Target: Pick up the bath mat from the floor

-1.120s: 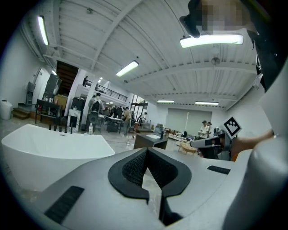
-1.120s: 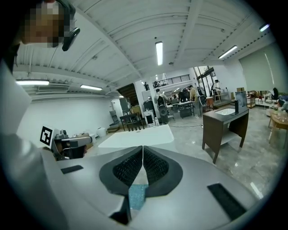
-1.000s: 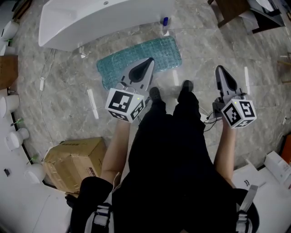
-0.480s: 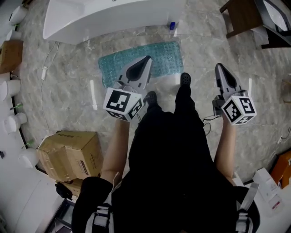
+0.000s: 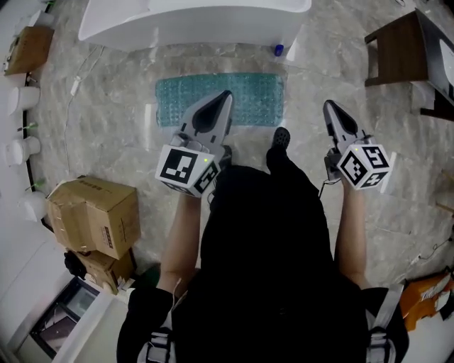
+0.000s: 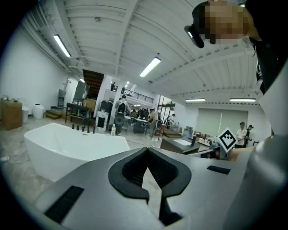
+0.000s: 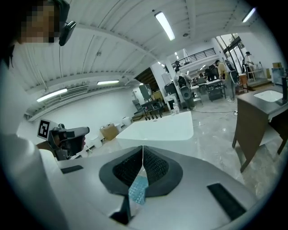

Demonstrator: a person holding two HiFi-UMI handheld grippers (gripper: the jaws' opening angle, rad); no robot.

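On floor before tub [image 5: 191,25]: mat [image 5: 259,96], flat.
Both closed and empty: left tool [image 5: 226,93] covering mat's near edge, right tool [image 5: 328,105] clear of it; shoe [image 5: 281,137] just short; boxes [image 5: 92,213] far left.

Grey marble floor [image 5: 106,135] bears white bathtub [image 5: 191,21], cardboard boxes [image 5: 92,213].
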